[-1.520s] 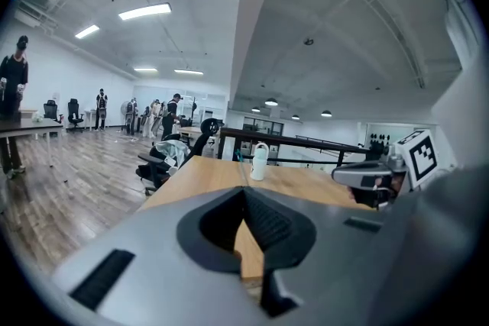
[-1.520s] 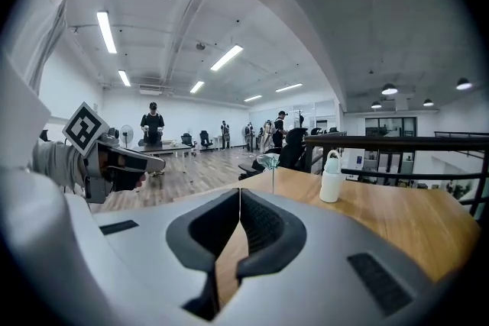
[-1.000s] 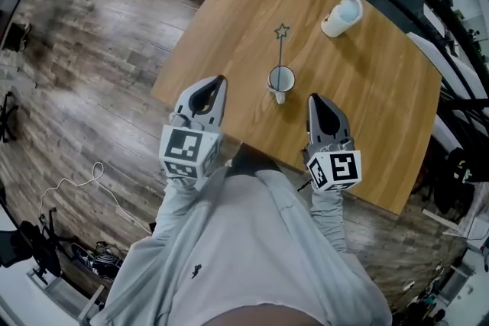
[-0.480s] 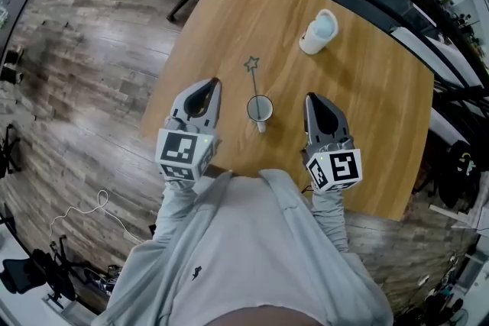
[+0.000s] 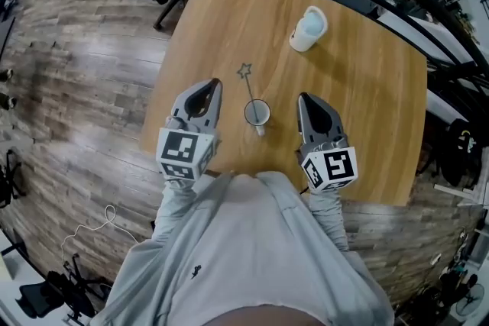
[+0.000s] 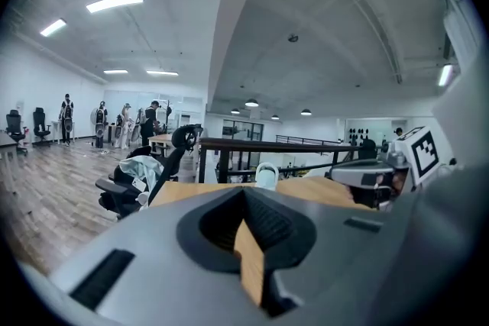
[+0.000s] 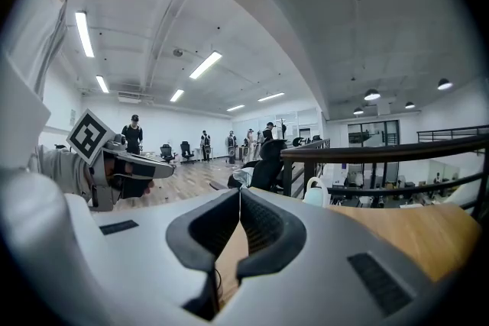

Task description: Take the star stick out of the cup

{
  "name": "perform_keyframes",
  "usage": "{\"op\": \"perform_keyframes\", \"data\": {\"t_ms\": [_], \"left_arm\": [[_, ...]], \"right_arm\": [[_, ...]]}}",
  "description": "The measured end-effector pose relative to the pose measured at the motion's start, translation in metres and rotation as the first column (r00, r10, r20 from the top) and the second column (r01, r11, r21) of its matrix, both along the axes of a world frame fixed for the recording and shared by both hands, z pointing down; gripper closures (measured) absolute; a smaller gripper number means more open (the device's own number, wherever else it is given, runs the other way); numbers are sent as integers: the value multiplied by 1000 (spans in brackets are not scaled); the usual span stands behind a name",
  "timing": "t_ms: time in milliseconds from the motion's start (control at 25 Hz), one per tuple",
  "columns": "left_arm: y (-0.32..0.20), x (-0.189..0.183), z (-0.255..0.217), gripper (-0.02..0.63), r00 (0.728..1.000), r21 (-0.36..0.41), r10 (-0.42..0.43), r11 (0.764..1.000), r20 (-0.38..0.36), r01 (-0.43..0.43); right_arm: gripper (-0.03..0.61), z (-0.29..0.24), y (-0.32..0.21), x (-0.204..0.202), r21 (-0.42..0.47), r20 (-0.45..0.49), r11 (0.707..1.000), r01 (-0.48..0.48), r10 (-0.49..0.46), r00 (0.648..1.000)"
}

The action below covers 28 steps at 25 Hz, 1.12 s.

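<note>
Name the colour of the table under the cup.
The table is light brown wood grain, best seen in the head view.

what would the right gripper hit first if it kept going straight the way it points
Likely the bare table top, hard to be sure: the shut right gripper aims between the cup and the white container.

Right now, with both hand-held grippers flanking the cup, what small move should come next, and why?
Probably open the left hand-held gripper. Its jaws are shut on nothing, and the star stick stands in the cup, untouched, leaning toward that gripper's side. The jaws must part before they can close on the stick.
</note>
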<state>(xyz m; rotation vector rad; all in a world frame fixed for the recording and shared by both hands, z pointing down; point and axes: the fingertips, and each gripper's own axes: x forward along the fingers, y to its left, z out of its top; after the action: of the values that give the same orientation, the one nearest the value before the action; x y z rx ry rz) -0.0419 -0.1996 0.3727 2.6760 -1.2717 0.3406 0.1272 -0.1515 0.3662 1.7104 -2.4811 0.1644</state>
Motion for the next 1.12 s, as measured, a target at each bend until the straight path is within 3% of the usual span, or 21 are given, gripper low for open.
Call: {"op": "perform_keyframes", "data": {"t_ms": [520, 840, 1120], "left_arm": [[4, 15, 16, 594, 998, -41, 65, 997, -9, -65], [3, 2, 28, 594, 998, -57, 56, 997, -20, -57], [5, 20, 41, 594, 998, -88, 56, 994, -32, -59]], "right_arm": [[561, 8, 3, -4, -32, -21, 999, -25, 24, 999], [561, 31, -5, -36, -65, -20, 997, 33, -34, 999], [560, 53, -8, -30, -118, -18, 991, 67, -70, 997]]}}
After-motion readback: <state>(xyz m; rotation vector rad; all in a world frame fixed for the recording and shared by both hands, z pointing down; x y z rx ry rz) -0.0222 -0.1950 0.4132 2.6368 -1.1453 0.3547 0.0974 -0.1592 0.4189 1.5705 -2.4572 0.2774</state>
